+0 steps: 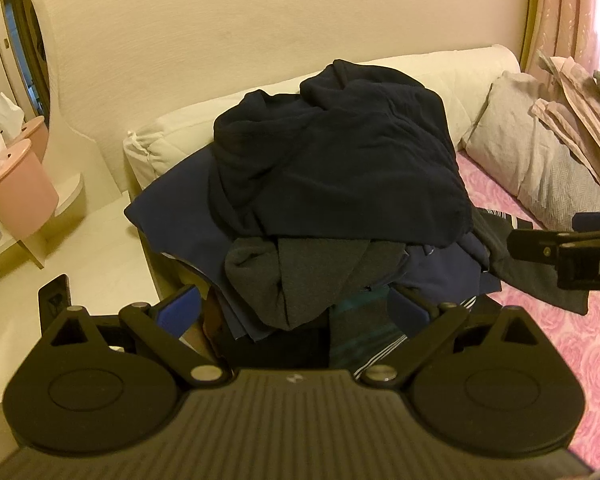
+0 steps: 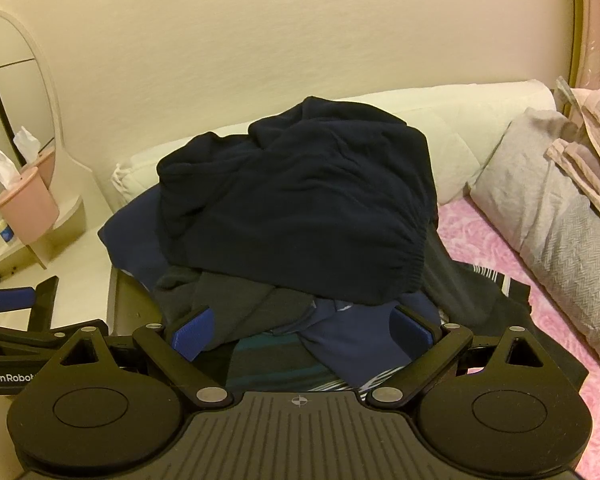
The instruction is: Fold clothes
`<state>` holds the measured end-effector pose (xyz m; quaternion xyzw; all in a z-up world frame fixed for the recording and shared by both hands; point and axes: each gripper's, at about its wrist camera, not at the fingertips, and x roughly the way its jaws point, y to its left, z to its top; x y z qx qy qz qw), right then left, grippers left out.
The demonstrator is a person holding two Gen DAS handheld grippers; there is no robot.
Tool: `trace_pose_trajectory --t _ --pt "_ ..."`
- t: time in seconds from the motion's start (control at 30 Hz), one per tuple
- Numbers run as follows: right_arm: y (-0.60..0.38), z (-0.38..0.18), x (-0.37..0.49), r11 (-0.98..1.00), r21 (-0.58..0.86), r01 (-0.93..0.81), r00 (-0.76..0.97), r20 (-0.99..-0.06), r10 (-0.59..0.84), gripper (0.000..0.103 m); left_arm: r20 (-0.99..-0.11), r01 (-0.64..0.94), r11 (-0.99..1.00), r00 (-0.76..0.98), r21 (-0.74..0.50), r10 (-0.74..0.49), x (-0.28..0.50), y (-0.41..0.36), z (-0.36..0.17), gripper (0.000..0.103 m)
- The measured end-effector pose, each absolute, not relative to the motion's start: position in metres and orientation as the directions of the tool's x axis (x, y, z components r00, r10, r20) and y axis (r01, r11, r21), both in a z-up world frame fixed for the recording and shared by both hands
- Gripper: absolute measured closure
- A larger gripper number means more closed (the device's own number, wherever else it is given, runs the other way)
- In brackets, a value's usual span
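Observation:
A heap of dark clothes sits on the bed. A black garment (image 1: 340, 152) (image 2: 300, 208) lies crumpled on top, with a grey garment (image 1: 300, 276) (image 2: 240, 304), a navy one (image 1: 172, 220) (image 2: 132, 232) and a teal striped one (image 1: 360, 332) (image 2: 268, 364) under it. My left gripper (image 1: 294, 312) is open at the heap's near edge, its blue pads (image 1: 180, 308) on either side of the grey cloth without pinching it. My right gripper (image 2: 304, 332) is also open at the heap's front, over navy cloth. Each gripper shows at the edge of the other's view.
The bed has a pink rose-patterned sheet (image 1: 560, 340) (image 2: 560, 280). Grey pillows (image 1: 520, 152) (image 2: 540, 200) and folded pinkish fabric (image 1: 572, 112) lie at the right. A white headboard cushion (image 1: 180, 132) stands behind the heap. A white bedside table (image 1: 60, 248) holds a pink tissue box (image 1: 16, 196) under a mirror.

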<state>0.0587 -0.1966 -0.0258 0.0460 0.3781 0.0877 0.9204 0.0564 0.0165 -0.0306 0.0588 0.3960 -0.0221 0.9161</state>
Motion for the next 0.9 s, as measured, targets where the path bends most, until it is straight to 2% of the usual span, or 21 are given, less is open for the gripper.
trace_pose_trajectory --t 0.47,0.63,0.9 --pt "-0.208 -0.034 0.062 0.978 0.161 -0.134 0.697 -0.686 0.208 0.006 -0.725 0.109 0.987 0.689 0.120 0.012 0.061 0.012 -0.037 0.005" --pt "-0.221 -0.034 0.060 0.968 0.132 -0.215 0.721 -0.647 0.249 0.006 -0.689 0.175 0.957 0.724 0.231 0.034 0.064 0.009 -0.041 0.007" --pt "-0.227 -0.057 0.091 0.981 0.041 -0.192 0.731 -0.661 0.171 0.006 -0.666 0.331 0.874 0.746 0.355 -0.012 0.120 0.016 -0.055 0.007"
